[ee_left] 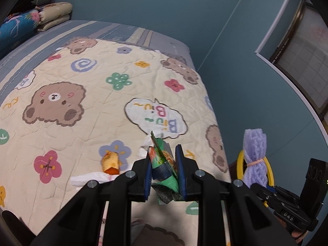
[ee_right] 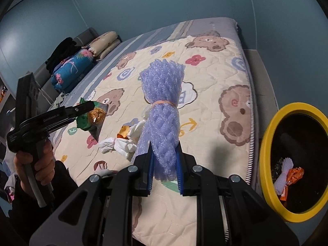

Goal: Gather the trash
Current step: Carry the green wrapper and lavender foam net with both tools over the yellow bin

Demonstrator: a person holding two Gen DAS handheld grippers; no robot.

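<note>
over the bed, left jaws grip 1 green wrapper (ee_left: 163, 164), right jaws 1 purple foam net (ee_right: 164, 123)

The cream bear-print quilt (ee_left: 86, 110) carries a white speech cloud (ee_left: 155, 117) lettered "Biu Biu" in coloured letters, upside down from the left wrist view. Lettering on the snack wrapper (ee_left: 164, 164) and the gripper bodies is too small or blurred to read.

Left gripper (ee_left: 163, 171) jaws clamp a green snack wrapper (ee_left: 164, 164), seemingly crumpled.

A home bedroom: a bed (ee_left: 127, 30) under a bear-print quilt (ee_left: 92, 106), folded bedding (ee_left: 55, 14).
</note>
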